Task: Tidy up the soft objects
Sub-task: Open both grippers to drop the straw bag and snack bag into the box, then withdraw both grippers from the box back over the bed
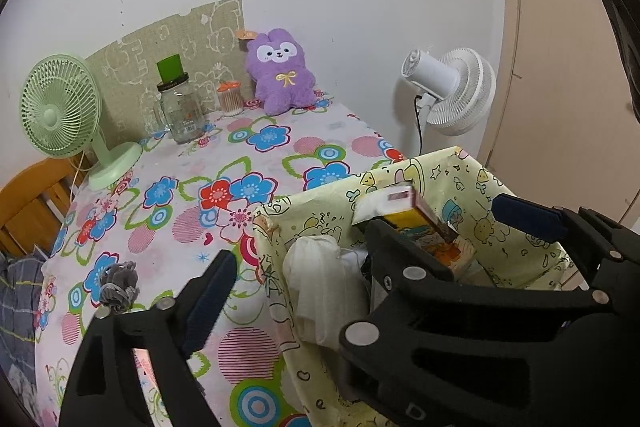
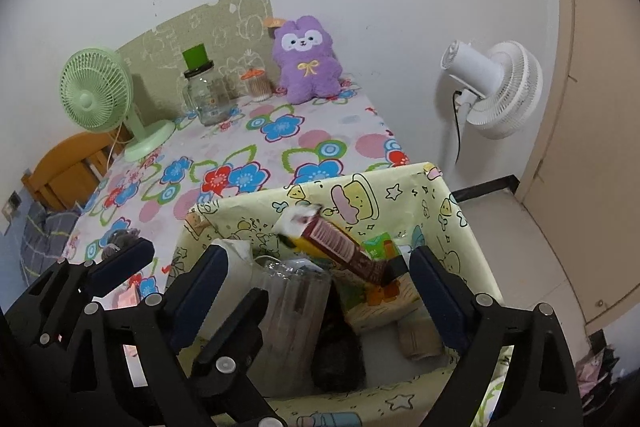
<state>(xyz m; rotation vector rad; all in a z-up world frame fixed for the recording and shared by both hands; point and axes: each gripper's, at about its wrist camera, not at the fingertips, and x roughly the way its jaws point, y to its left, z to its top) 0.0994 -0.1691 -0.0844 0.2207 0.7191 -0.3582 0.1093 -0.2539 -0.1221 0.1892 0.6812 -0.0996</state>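
A purple plush toy (image 1: 281, 71) sits upright against the wall at the far edge of the flowered table (image 1: 192, 155); it also shows in the right wrist view (image 2: 307, 61). A small grey soft bundle (image 1: 119, 282) lies on the table near the left. A yellow cartoon-print storage box (image 1: 472, 187) stands at the near right, holding cartons, a white bag and other items; it also shows in the right wrist view (image 2: 360, 195). My left gripper (image 1: 362, 251) is open, over the box's left rim. My right gripper (image 2: 320, 279) is open and empty above the box.
A green desk fan (image 1: 60, 107), a glass jar with a green lid (image 1: 180, 107) and a cotton-swab tub (image 1: 230, 99) stand at the table's back. A white fan (image 1: 456, 87) stands on the floor at right. A wooden chair (image 1: 28, 203) stands left.
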